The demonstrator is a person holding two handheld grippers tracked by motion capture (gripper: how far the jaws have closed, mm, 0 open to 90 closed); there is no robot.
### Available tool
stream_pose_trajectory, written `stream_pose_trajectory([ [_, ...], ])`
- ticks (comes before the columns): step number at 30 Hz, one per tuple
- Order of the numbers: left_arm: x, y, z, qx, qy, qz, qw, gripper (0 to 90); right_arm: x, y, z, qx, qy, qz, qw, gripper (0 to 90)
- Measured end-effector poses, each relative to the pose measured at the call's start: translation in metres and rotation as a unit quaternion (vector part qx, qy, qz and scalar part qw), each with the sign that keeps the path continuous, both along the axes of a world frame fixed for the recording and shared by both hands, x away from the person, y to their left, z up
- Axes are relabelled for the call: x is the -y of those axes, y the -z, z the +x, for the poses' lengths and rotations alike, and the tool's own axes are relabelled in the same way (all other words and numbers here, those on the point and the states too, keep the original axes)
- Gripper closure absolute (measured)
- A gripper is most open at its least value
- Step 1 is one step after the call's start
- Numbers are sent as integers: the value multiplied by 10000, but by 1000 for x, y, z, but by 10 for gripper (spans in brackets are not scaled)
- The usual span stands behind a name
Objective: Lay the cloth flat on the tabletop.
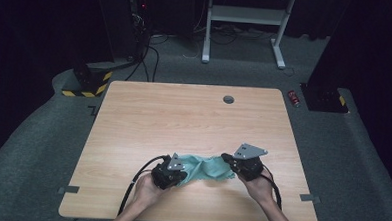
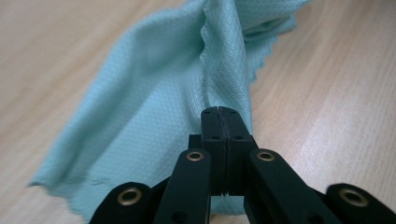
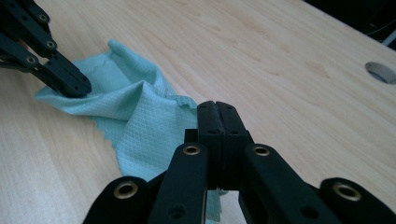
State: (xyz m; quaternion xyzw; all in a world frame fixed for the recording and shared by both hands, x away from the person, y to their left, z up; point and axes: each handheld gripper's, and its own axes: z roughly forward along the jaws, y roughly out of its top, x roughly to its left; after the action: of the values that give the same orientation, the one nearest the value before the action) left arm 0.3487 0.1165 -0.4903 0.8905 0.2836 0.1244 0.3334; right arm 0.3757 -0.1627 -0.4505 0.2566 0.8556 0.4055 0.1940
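Both tools were clamped on the teal cloth [image 1: 206, 168]: left tool [image 1: 181, 171] on its left end, right tool [image 1: 228, 159] on its right, near the bench's [image 1: 184, 115] front edge. Likely lifting began; next, pull it taut evenly.

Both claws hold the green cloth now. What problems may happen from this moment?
1. The left claw and the right claw each pinch only a thin bit of the cloth, so it may slip out when pulled.
2. The cloth is bunched between them, so it may spread unevenly on the table.
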Motion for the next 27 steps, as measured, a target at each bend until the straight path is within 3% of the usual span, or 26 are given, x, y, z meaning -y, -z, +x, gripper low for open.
stream_pose_trajectory([
  [4,-8,-20,2,481,-258,0,9985,899,-1,-7,4,132,50,37,9999,899],
  [6,-12,-30,6,756,-460,-21,9961,899,-2,-11,6,218,87,85,9997,900],
  [8,-16,-37,12,1049,-682,34,9921,899,-3,-15,10,281,144,149,9994,899],
  [9,-17,-40,16,1115,-771,13,9908,899,-4,-17,12,313,186,176,9992,899],
  [10,-19,-41,20,1101,-842,-71,9903,899,-4,-19,15,361,209,205,9989,899],
  [12,-19,-38,24,892,-778,-215,9927,898,-6,-21,21,369,279,276,9986,899],
  [13,-16,-30,23,698,-645,-110,9954,897,-7,-21,23,342,275,298,9986,900],
  [16,-11,-8,17,127,-238,90,9996,885,-11,-7,19,101,47,58,9999,899],
  [19,-12,9,8,-281,31,138,9995,825,-11,14,9,-237,-264,-228,9991,898],
  [21,-15,10,4,-277,-7,72,9996,782,-8,26,3,-432,-425,-388,9974,898],
  [25,-24,1,7,-187,-368,-435,9982,657,1,43,-5,-666,-488,-468,9955,896],
  [27,-21,1,9,-182,-403,-447,9980,598,4,43,-6,-666,-456,-427,9958,896],
])
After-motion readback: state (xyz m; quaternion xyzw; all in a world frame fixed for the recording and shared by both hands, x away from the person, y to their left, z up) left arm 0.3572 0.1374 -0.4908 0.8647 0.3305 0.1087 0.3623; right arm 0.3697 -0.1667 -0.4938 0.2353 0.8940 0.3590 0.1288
